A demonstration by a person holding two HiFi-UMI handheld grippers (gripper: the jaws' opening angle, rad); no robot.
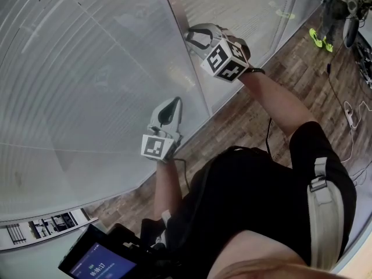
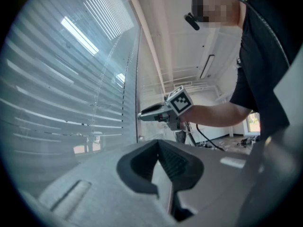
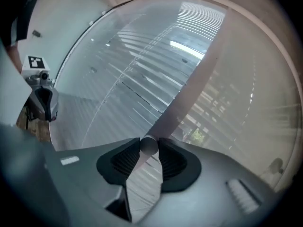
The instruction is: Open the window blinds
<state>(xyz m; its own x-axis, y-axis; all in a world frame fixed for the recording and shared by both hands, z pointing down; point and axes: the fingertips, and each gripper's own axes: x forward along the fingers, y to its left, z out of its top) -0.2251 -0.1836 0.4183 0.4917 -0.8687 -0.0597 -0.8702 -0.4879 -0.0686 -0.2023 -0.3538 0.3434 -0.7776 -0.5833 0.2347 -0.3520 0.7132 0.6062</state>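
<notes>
Grey slatted window blinds (image 1: 87, 86) fill the left of the head view, with a pale upright frame (image 1: 186, 45) beside them. My right gripper (image 1: 189, 35) reaches up to that frame. In the right gripper view its pads are closed on the round end of a pale blind wand (image 3: 149, 145), with the blinds (image 3: 137, 74) behind. My left gripper (image 1: 171, 104) hangs lower, close to the slats, with its jaws together and nothing in them. The left gripper view shows the blinds (image 2: 61, 93) and the right gripper (image 2: 140, 115) at the frame.
A wooden floor (image 1: 244, 121) runs along the foot of the window. Cables (image 1: 350, 116) lie on it at the right, and a person (image 1: 336, 7) stands at the far top right. A device with a lit screen (image 1: 96, 260) is at the bottom left.
</notes>
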